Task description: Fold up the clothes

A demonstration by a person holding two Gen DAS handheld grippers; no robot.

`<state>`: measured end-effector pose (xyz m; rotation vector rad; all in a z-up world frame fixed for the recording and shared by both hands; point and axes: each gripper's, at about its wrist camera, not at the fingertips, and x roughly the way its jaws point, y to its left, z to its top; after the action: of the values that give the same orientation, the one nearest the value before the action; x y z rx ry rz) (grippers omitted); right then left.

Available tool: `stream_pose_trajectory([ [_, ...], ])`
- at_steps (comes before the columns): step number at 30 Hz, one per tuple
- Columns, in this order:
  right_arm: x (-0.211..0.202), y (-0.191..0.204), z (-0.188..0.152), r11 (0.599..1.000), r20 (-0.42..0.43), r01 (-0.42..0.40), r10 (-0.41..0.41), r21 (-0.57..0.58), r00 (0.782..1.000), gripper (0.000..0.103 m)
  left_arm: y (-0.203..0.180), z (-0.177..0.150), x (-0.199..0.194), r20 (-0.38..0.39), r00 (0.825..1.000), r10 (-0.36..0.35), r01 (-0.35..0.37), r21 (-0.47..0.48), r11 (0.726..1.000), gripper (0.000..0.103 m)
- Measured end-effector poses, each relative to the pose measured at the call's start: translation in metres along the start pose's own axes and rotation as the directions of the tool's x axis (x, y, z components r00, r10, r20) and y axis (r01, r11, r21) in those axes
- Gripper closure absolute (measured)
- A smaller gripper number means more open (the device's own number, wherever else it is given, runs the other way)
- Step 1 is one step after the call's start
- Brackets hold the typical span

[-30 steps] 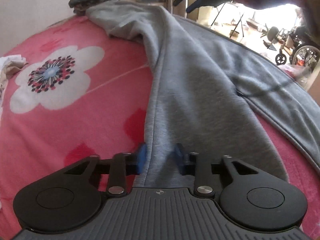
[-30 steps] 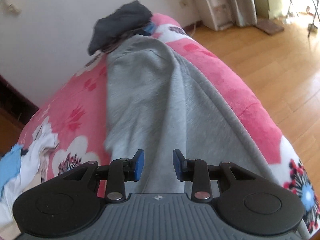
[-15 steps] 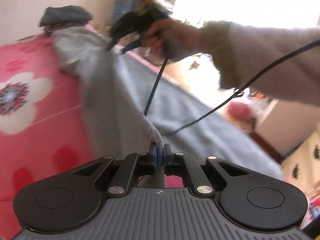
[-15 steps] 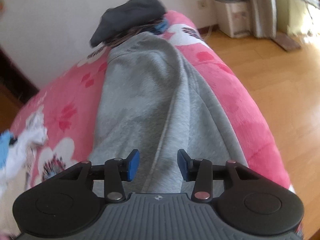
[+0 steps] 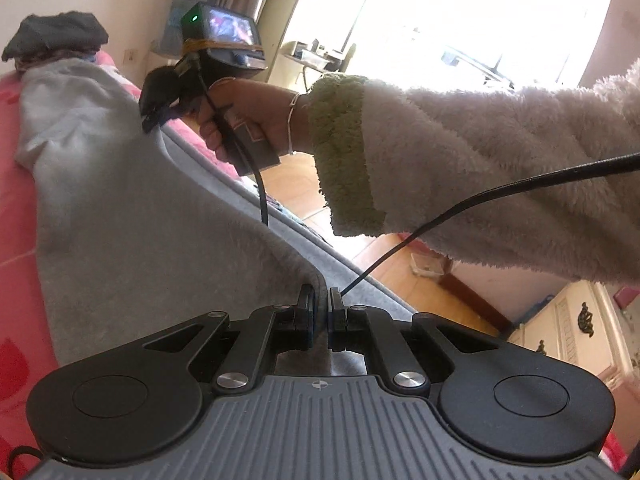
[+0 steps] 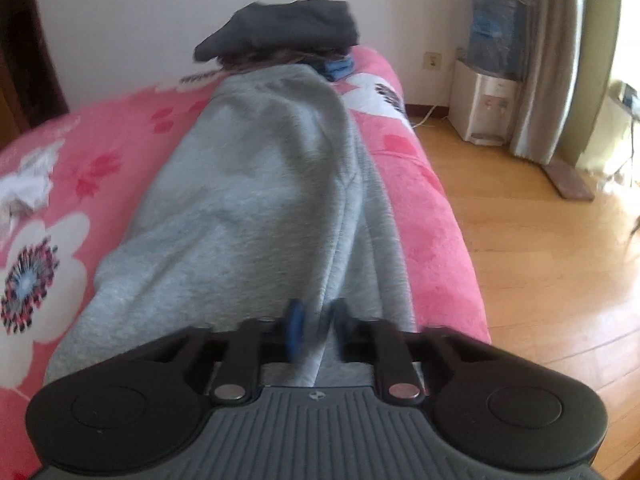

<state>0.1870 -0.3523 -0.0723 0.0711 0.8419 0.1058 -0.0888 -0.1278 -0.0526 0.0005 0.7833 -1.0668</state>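
Since a second ago both hand-held grippers have gone from spread jaws to a pinch — the left hand-held gripper (image 5: 320, 312) now clamps a raised fold of the grey fleece sweatpants (image 5: 132, 216), lifted off the pink flowered bed blanket (image 6: 432, 216). Its view has swung round to show the person's right hand (image 5: 244, 116) in a fluffy cream sleeve (image 5: 480, 168), gripping the other tool. Closed narrow too, the right hand-held gripper (image 6: 316, 320) has a ridge of the same grey cloth between its blurred blue pads (image 6: 295, 322). Lengthwise along the bed lie the sweatpants, their far end just beside a dark folded clothes pile (image 6: 280, 28) at the wall.
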Motion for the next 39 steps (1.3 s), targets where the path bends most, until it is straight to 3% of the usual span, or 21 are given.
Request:
stream_pose_trajectory([
  [13, -0.013, -0.042, 0.016, 0.996, 0.091, -0.046, 0.039, 0.081, 0.995, 0.100, -0.017, 0.019, 0.021, 0.031, 0.998, -0.058, 0.059, -0.023, 0.998, 0.099],
  [19, 0.012, -0.055, 0.000, 0.995, 0.010, -0.018, 0.017, 0.094, 1.000, 0.100, -0.014, 0.015, 0.030, -0.004, 0.998, -0.062, 0.062, -0.026, 0.998, 0.099],
  [24, 0.004, -0.058, 0.002, 0.992, 0.028, -0.051, 0.048, 0.117, 0.998, 0.100, -0.012, 0.012, 0.028, -0.017, 0.998, -0.060, 0.060, -0.026, 0.998, 0.099],
  [26, 0.014, -0.061, 0.000, 0.991, -0.026, -0.039, 0.043, 0.125, 0.999, 0.098, -0.012, 0.012, 0.029, -0.021, 0.998, -0.055, 0.055, -0.020, 0.998, 0.099],
  [28, 0.016, -0.063, -0.002, 0.992, -0.045, -0.013, 0.018, 0.125, 0.999, 0.085, -0.010, 0.011, 0.033, -0.029, 0.998, -0.055, 0.054, -0.026, 0.998, 0.099],
  [33, -0.038, -0.096, -0.013, 0.965, 0.030, -0.092, 0.088, 0.244, 0.996, 0.080, -0.004, 0.006, 0.031, -0.031, 0.997, -0.072, 0.071, -0.030, 0.997, 0.099],
  [36, -0.099, -0.130, -0.030, 0.953, 0.066, -0.108, 0.093, 0.284, 0.993, 0.080, -0.003, 0.011, 0.036, -0.053, 0.994, -0.093, 0.093, -0.007, 0.996, 0.099],
  [39, -0.164, -0.156, -0.058, 0.953, 0.076, -0.113, 0.096, 0.282, 0.993, 0.080, -0.008, 0.017, 0.054, -0.132, 0.985, -0.108, 0.116, 0.051, 0.992, 0.099],
])
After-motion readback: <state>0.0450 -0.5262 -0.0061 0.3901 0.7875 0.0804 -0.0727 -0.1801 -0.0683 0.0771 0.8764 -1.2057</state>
